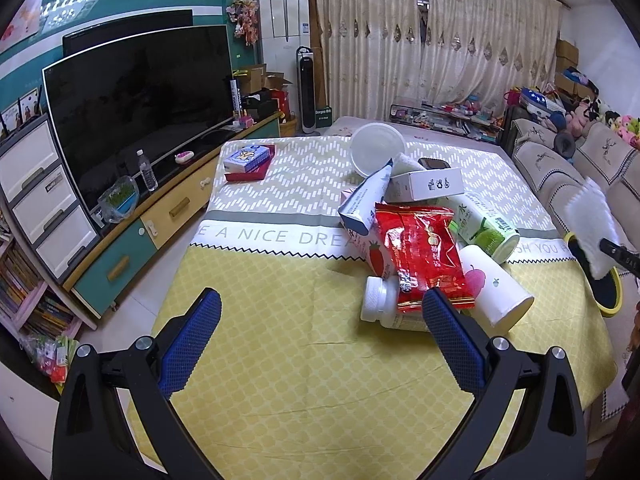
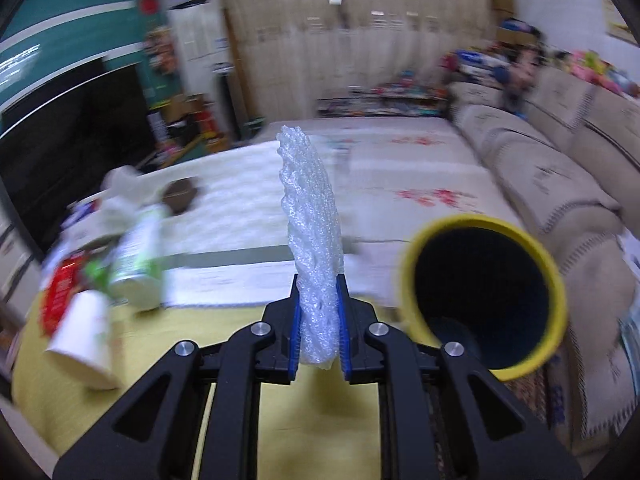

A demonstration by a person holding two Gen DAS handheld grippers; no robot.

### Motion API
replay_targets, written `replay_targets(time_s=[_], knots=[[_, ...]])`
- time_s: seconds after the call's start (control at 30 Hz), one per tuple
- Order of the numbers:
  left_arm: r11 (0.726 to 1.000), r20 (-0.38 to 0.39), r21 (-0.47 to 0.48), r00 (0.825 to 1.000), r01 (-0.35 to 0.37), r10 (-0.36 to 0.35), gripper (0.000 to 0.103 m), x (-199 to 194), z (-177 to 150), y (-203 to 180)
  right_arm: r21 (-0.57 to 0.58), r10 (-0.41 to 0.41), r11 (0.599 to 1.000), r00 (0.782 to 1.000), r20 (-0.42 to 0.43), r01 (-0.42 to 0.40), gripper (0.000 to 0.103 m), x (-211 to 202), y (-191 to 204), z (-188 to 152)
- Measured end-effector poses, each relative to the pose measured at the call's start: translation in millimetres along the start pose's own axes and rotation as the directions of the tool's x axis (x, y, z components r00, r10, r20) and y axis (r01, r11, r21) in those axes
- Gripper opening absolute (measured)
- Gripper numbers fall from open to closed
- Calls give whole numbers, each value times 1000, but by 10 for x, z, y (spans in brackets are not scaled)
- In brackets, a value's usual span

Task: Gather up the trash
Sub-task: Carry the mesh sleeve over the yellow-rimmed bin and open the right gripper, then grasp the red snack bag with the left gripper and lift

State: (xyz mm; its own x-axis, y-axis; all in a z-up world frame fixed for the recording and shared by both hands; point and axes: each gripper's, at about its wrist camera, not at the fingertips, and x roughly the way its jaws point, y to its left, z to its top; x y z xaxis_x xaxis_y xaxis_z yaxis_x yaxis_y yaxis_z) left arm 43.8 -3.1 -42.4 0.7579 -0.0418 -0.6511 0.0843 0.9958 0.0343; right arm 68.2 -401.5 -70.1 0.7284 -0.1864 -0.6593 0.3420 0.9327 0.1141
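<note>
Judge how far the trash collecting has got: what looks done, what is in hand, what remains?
Done: nothing visibly binned. In hand: the right hand-held gripper clamps bubble wrap beside the yellow bin. Left: red wrapper, paper cup, pill bottle and more lie on the table.

Your left wrist camera looks down along its tool (image 1: pixel 320 320) from close above the yellow-patterned worktop (image 1: pixel 280 360), facing the curtained window wall (image 1: pixel 440 40). Your right wrist camera, blurred, faces likewise from further right. Both share the green-and-white can (image 1: pixel 486 230) (image 2: pixel 138 256) and the yellow-rimmed black bin (image 1: pixel 608 288) (image 2: pixel 484 292).
</note>
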Motion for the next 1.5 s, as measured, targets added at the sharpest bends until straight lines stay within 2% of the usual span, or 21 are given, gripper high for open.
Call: replay_targets(time_s=[0.13,0.37,0.4,0.43,0.5,0.67,0.83,1.07,1.37,1.5], knots=[[1000,-4,13,1000,6,-6,99,20,10,-79,71,-101,992,994,-45,104,14,233,-474,-42],[999,-9,46,1000,14,-14,99,68,53,-253,111,-188,973,972,-139,204,17,717,-916,-113],[999,-10,49,1000,15,-14,99,73,58,-267,118,-196,970,970,-141,213,25,743,-966,-131],[999,-12,52,1000,16,-16,99,84,65,-290,128,-208,966,968,-142,226,43,775,-1011,-139],[998,-13,57,1000,19,-18,99,88,73,-313,140,-226,960,966,-129,243,52,762,-1063,-148],[998,-22,62,1000,21,-20,99,131,87,-371,144,-233,959,968,-89,244,52,607,-1037,-117],[996,-36,77,999,33,-30,99,219,109,-473,120,-215,968,976,-47,219,58,405,-901,-113],[992,-44,127,999,14,-8,99,429,228,-703,91,-188,978,982,-30,190,58,313,-727,-84],[993,-147,114,989,34,-17,99,933,423,-810,81,-167,982,985,-39,170,59,352,-659,-79],[992,-164,121,986,33,-12,99,1054,450,-850,81,-163,983,986,-48,166,59,389,-658,-98]])
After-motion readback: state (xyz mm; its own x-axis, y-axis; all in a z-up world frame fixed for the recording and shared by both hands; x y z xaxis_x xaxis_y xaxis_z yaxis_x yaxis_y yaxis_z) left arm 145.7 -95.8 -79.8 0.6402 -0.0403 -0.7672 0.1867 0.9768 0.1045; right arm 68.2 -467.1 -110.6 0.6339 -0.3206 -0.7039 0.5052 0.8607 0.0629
